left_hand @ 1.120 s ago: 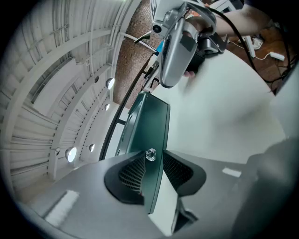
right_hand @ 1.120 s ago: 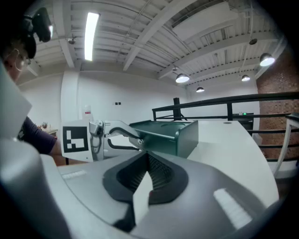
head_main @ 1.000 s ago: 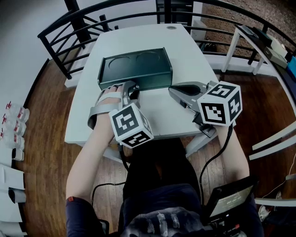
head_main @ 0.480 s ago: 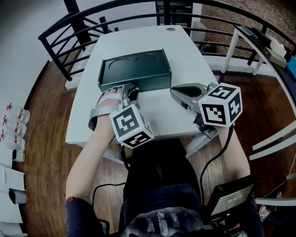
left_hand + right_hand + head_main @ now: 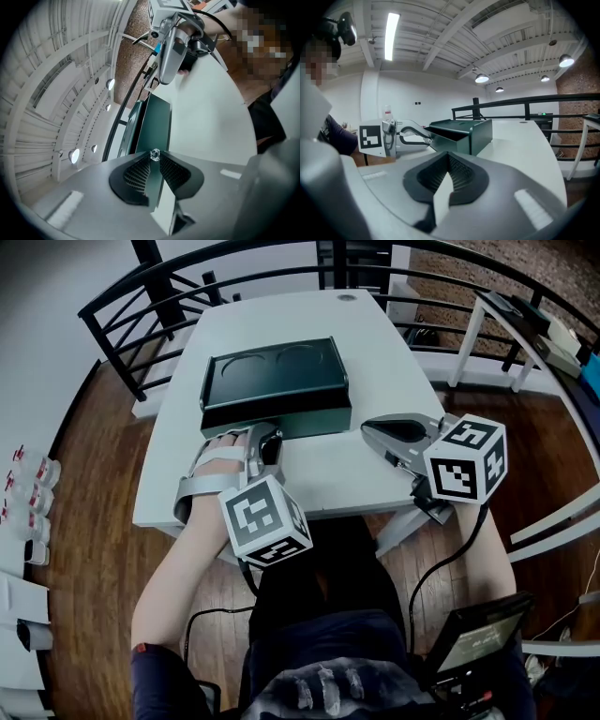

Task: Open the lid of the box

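A dark green box (image 5: 277,381) lies on the white table (image 5: 366,343), a little left of its middle. My left gripper (image 5: 268,434) is at the box's near left edge, shut on the thin front rim of the lid (image 5: 157,124). In the right gripper view the lid (image 5: 450,128) stands slightly raised at that front edge, over the box body (image 5: 480,136), with the left gripper (image 5: 417,135) pinching it. My right gripper (image 5: 370,427) hovers over the table to the right of the box. Its jaws are together with nothing between them.
A black railing (image 5: 141,296) runs round the far and left sides of the table. The table's near edge (image 5: 328,512) is just behind both grippers. A second white table (image 5: 525,324) stands at the right. A laptop (image 5: 473,643) sits at the person's lower right.
The left jaws have closed on the lid's front rim, and the front of the lid has come up slightly. The right gripper has drawn back to the right, away from the box.
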A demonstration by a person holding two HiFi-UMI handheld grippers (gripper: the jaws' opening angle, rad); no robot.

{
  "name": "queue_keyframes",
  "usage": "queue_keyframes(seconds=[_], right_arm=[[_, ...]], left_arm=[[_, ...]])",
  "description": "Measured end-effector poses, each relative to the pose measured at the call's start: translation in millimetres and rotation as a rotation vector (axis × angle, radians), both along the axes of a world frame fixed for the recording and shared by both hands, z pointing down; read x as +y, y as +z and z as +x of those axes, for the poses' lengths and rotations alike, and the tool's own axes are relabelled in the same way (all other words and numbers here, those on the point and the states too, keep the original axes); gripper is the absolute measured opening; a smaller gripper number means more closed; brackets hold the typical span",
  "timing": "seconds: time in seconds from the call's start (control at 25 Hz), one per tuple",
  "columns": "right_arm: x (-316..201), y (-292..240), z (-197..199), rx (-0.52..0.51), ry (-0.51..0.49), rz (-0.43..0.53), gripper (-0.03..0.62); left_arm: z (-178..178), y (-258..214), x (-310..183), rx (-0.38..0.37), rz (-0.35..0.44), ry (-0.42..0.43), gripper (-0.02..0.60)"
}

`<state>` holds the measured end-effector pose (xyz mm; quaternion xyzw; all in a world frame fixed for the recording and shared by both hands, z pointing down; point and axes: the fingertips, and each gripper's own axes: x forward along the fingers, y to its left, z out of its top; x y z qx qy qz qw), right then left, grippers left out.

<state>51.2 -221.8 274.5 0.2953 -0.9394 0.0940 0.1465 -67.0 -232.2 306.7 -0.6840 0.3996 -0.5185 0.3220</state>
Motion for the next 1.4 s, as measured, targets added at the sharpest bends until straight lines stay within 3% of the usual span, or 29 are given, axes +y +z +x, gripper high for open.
queue_keyframes(seconds=[0.64,1.4], right_arm=[[-3,2,6,0.000,0.000,-0.003,0.005],[-2,1,6,0.000,-0.007,-0.001,0.005]], left_arm=[[5,7,73,-0.019,-0.031,0.044,0.081],[7,1,79,0.010,0.008,0.011,0.081]])
